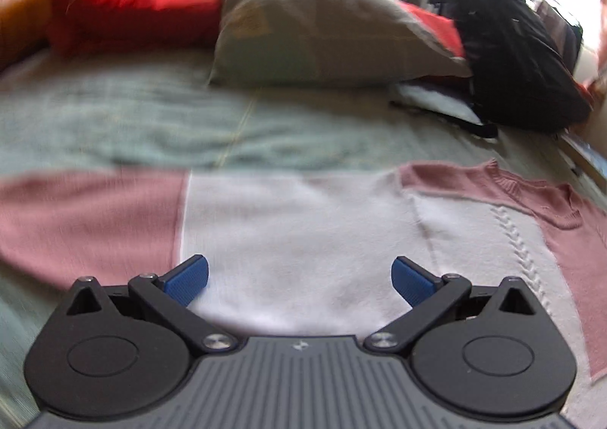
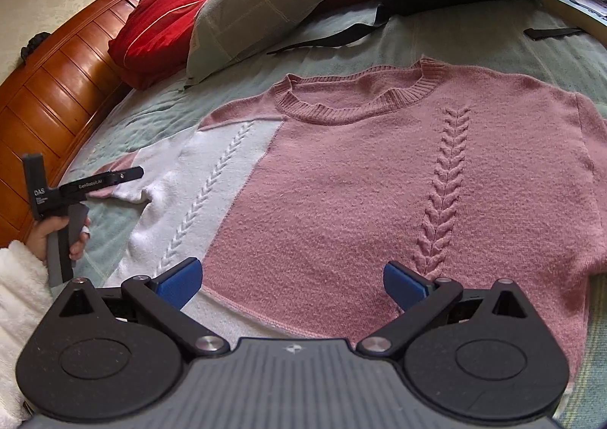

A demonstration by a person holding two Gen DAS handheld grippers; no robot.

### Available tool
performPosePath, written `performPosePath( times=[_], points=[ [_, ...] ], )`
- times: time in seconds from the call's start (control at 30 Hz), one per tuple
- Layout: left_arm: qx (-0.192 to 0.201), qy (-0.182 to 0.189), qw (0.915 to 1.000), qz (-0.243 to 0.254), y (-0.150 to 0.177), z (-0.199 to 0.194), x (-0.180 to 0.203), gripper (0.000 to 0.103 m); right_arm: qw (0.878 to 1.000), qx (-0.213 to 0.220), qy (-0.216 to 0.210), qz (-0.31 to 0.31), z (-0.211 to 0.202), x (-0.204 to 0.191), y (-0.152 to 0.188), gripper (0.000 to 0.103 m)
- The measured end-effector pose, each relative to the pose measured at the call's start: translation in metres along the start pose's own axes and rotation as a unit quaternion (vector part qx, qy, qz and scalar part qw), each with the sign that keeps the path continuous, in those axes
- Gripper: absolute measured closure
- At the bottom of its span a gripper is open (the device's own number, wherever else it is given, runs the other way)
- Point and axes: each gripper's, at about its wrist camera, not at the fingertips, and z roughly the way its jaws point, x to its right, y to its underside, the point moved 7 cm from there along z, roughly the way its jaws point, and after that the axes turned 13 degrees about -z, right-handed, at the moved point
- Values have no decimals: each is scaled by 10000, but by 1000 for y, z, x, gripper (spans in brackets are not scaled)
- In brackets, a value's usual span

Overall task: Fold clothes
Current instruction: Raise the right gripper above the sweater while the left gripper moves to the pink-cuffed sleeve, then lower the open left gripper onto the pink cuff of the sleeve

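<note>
A pink and white knitted sweater point(image 2: 341, 182) lies flat on the bed, front up, neckline point(image 2: 353, 98) towards the pillows. Its white sleeve point(image 1: 296, 231) stretches out sideways with a pink cuff end point(image 1: 83, 216). My left gripper point(image 1: 299, 281) hovers open over the white sleeve, nothing between its blue pads. Seen from the right wrist view, the left gripper point(image 2: 129, 174) sits at the sleeve's end, held by a hand point(image 2: 57, 235) in a white fluffy sleeve. My right gripper point(image 2: 292, 283) stands open above the sweater's lower hem, holding nothing.
A grey-green bedspread point(image 2: 151, 114) covers the bed. A grey pillow point(image 2: 258, 0) and red pillows point(image 2: 159, 22) lie at the head, by a wooden headboard point(image 2: 49, 102). A black backpack point(image 1: 519, 60) with loose straps point(image 2: 330, 38) sits beyond the sweater.
</note>
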Motion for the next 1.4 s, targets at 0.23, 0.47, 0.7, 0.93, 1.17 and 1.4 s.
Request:
performPosePath(
  times=[0.23, 0.47, 0.7, 0.93, 1.17, 1.4],
  points=[
    [-11, 434, 9988, 205, 3, -30, -4, 1, 9999, -63, 12, -121, 10, -4, -6, 0],
    [611, -125, 9977, -266, -49, -21, -60, 1, 9997, -94, 26, -232, 16, -13, -8, 0],
    [568, -253, 9946, -831, -44, -7, -102, 1, 9994, -115, 184, -255, 15, -10, -9, 0],
    [551, -300, 9961, -614, -41, -39, -97, 1, 9991, -146, 144, -377, 20, -17, -12, 0],
    [421, 138, 9983, -383, -31, -45, -64, 1, 9982, -79, 1, -600, 15, -32, -14, 0],
    [349, -37, 9991, 247, -21, -24, -27, 1, 9979, -99, 49, -635, 13, -34, -12, 0]
  ],
)
